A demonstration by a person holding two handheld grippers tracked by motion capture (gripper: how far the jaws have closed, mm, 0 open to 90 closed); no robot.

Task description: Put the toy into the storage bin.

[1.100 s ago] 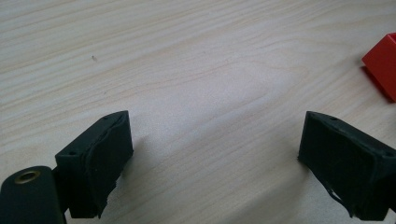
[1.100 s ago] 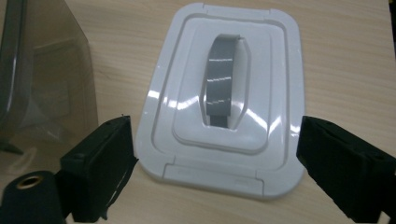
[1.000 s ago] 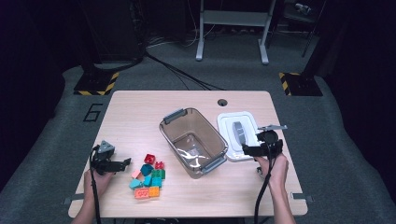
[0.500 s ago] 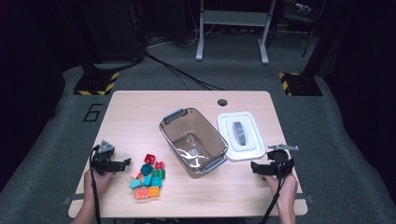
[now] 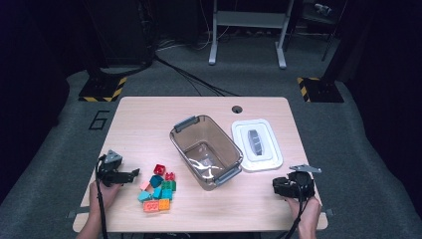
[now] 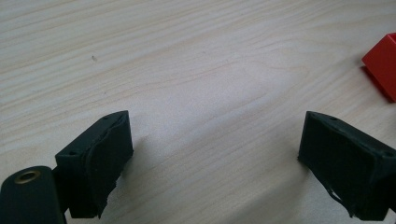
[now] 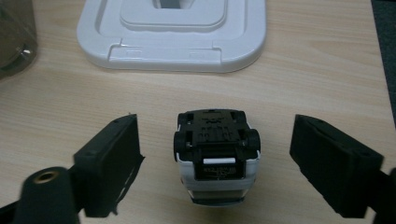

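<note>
My right gripper (image 7: 215,163) has just been closing, jaws apart around the overturned toy car (image 7: 216,156), not touching. If I squeeze on its wheels, it may roll and slip out. My left gripper (image 6: 215,158) stands open over the table (image 6: 196,70).

At frame centre stood one clear plastic bin (image 5: 206,151); right of it, one white rectangular lid (image 5: 257,145). Lower left lay about eight coloured toy bricks (image 5: 158,186). One upturned white toy car (image 7: 216,155) lay apart.

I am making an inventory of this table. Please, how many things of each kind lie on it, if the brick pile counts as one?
Clear bin: 1
White lid: 1
Toy car: 1
Pile of toy bricks: 1
Total: 4
</note>
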